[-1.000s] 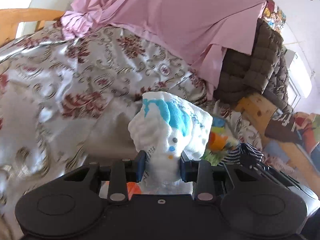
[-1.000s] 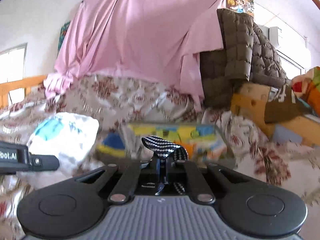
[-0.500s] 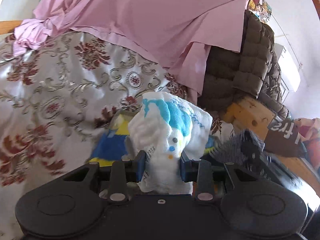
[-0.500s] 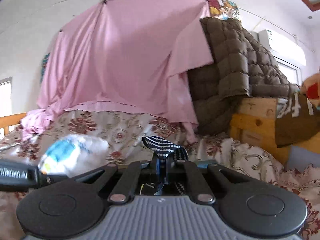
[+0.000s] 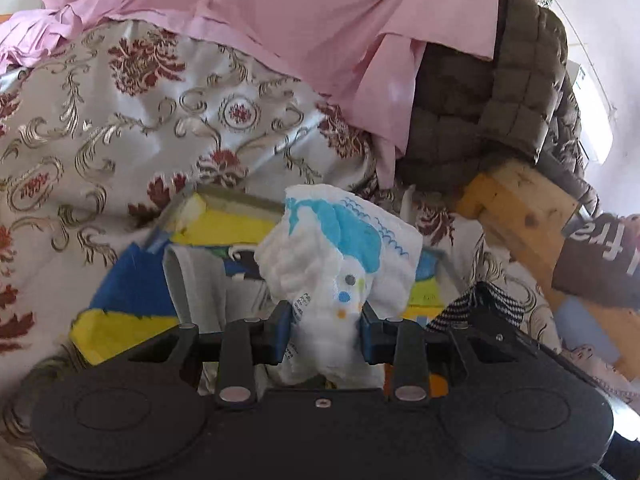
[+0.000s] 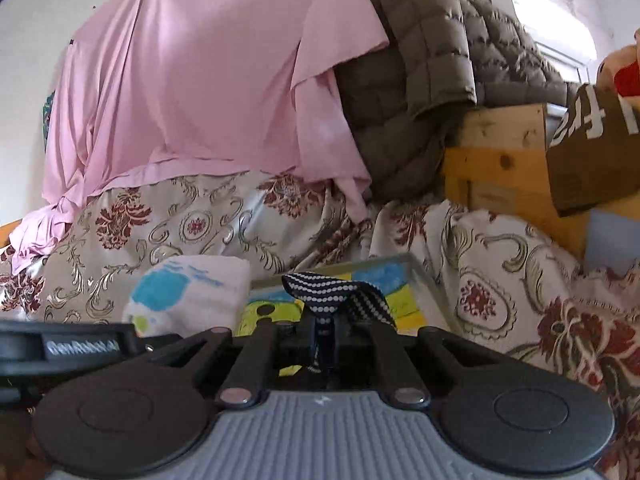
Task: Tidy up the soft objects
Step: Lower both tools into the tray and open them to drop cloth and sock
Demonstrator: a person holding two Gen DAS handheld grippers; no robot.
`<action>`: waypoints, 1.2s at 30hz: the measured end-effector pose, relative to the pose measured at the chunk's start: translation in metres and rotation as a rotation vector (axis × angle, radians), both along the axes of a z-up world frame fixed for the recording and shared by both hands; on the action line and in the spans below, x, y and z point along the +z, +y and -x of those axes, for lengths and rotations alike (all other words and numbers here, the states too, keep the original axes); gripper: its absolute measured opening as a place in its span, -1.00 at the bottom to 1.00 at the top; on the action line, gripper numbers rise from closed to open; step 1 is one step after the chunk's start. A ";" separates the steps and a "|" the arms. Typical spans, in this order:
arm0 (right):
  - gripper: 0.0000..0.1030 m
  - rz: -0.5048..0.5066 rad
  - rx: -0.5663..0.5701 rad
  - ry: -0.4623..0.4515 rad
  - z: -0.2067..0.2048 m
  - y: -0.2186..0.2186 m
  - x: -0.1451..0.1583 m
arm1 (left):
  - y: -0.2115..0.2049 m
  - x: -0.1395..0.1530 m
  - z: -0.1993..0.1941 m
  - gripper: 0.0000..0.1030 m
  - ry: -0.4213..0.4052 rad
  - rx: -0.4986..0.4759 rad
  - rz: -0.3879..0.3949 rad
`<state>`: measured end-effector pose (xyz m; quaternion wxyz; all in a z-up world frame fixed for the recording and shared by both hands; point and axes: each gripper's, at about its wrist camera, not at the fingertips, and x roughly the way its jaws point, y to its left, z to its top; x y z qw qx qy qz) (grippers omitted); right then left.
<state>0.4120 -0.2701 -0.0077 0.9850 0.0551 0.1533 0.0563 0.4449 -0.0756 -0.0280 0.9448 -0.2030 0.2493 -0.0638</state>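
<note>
Both grippers hang side by side over the near edge of a colourful bin [image 5: 224,226] on the bedspread [image 5: 120,120]. Left gripper [image 5: 324,334] pinches a diaper [image 5: 340,256]; right gripper [image 6: 322,334] pinches a dotted cloth [image 6: 326,294]. Pink sheet [image 6: 200,80] and jacket [image 6: 420,60] crowd the far side.

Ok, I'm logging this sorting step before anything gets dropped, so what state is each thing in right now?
Diaper: bunched, clamped upright in the left hand-held gripper.
Dotted cloth: folded over, pinched in the right hand-held gripper.
Colourful box: open-topped, lying on the bedspread.
Pink sheet: hung up, draping onto the bed.
Brown quilted jacket: draped over the wooden frame.
</note>
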 end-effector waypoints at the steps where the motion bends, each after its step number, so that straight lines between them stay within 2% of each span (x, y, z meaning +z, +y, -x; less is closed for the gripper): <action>1: -0.80 0.000 0.005 0.005 0.000 0.001 0.000 | -0.001 -0.002 0.000 -0.30 0.005 0.001 0.001; 4: -0.75 -0.001 0.018 0.017 -0.001 0.002 0.001 | -0.006 -0.007 -0.002 -0.30 0.022 0.003 -0.011; 8: -0.45 0.005 0.034 0.047 -0.003 0.004 0.000 | -0.011 -0.009 -0.003 -0.28 0.047 0.012 -0.037; 14: -0.27 0.001 0.032 0.082 -0.005 0.000 0.001 | -0.012 -0.011 -0.005 -0.22 0.075 0.026 -0.042; 18: -0.03 0.001 0.028 0.079 -0.002 -0.002 0.004 | -0.012 -0.011 -0.003 -0.18 0.078 0.034 -0.051; 21: 0.05 0.013 0.017 0.066 0.002 -0.004 0.009 | -0.010 -0.011 0.000 -0.14 0.084 0.047 -0.044; 24: 0.16 0.021 0.007 0.052 0.008 -0.007 0.014 | -0.009 -0.008 0.002 -0.04 0.089 0.055 -0.036; 31: 0.36 0.021 -0.020 0.026 0.019 -0.016 0.026 | -0.012 0.006 0.008 0.33 0.068 0.065 -0.053; 36: 0.55 0.028 -0.047 -0.003 0.029 -0.022 0.037 | -0.012 0.019 0.022 0.45 0.030 0.090 -0.060</action>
